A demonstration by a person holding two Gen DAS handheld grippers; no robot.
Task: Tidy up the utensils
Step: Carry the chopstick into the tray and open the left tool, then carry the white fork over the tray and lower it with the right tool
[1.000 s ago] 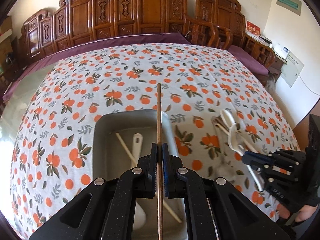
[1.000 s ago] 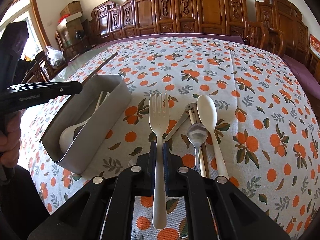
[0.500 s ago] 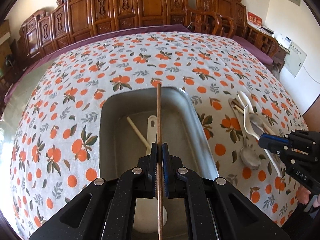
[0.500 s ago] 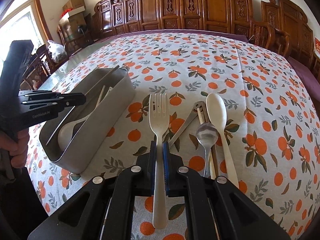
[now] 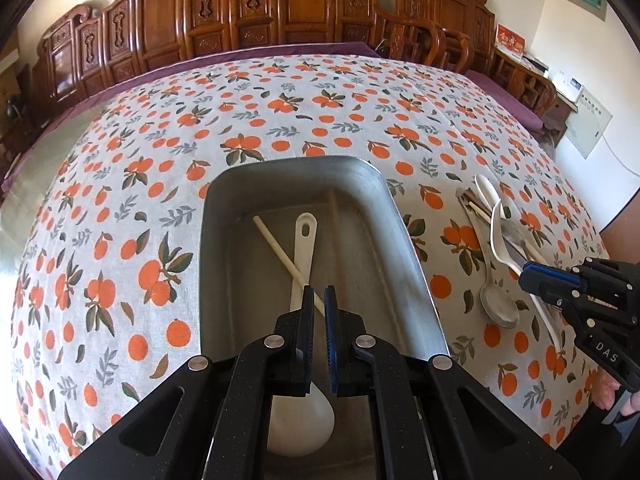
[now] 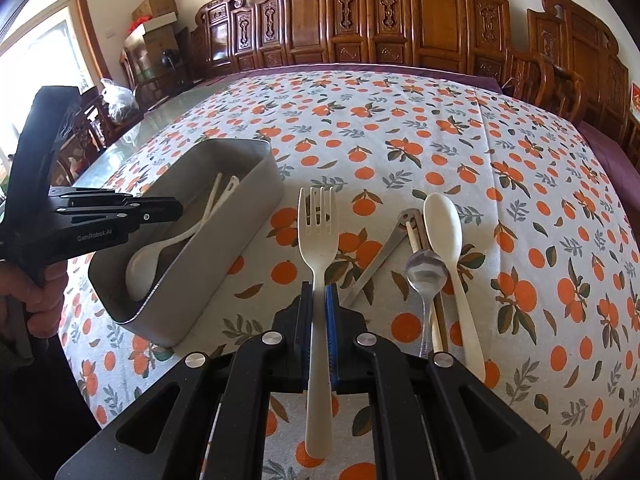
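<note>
A grey metal box (image 5: 412, 264) (image 6: 248, 216) holds a white ladle (image 5: 302, 264), a cream chopstick (image 5: 280, 250) and a brown chopstick (image 5: 335, 214) lying along its right side. My left gripper (image 5: 318, 300) hovers over the box, slightly open and empty; it also shows in the right wrist view (image 6: 176, 210). My right gripper (image 6: 319, 296) is shut on a cream plastic fork (image 6: 319, 248), held above the cloth right of the box; it also shows in the left wrist view (image 5: 528, 276).
On the orange-print tablecloth (image 6: 440, 152) right of the box lie a cream spoon (image 6: 446, 232), a metal spoon (image 6: 426, 272), a metal utensil handle (image 6: 384, 256) and chopsticks (image 6: 416, 240). Carved wooden chairs (image 5: 280, 12) ring the table's far side.
My left gripper has opened and let go of the brown chopstick, which now lies in the box. The right gripper still holds the fork, a little closer to the box.
</note>
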